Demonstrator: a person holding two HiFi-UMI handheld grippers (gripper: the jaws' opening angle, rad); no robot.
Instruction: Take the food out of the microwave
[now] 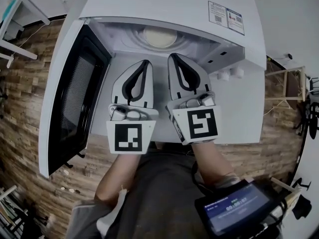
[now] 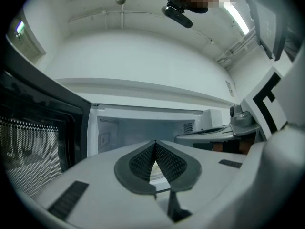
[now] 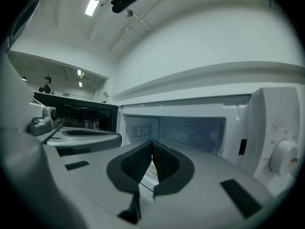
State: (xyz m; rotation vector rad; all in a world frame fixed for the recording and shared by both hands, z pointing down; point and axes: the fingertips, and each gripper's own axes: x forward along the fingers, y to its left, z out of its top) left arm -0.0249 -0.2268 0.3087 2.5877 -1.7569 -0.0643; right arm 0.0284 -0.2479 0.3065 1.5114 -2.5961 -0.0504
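Deep inside the open microwave (image 1: 149, 4), the pale food dish (image 1: 159, 36) lies straight ahead of our two clenched, empty tools: left gripper (image 1: 145, 62), and right gripper (image 1: 174, 57) slightly nearer.

White left hand-held gripper (image 1: 145, 63) and right hand-held gripper (image 1: 173, 58), black pads (image 2: 140, 163), black-and-white square markers (image 1: 130, 137)

This looks like a test lab or studio hall rather than a home kitchen. A white microwave (image 1: 169, 14) sits alone on a plain white desk (image 1: 239, 118) above a wood-plank floor (image 1: 20, 133), with bare frame stands (image 1: 15, 24) around it. Overhead are a high white ceiling, tube lights (image 2: 236, 15) and exposed pipes (image 2: 121, 13). A person (image 3: 47, 85) stands far off.
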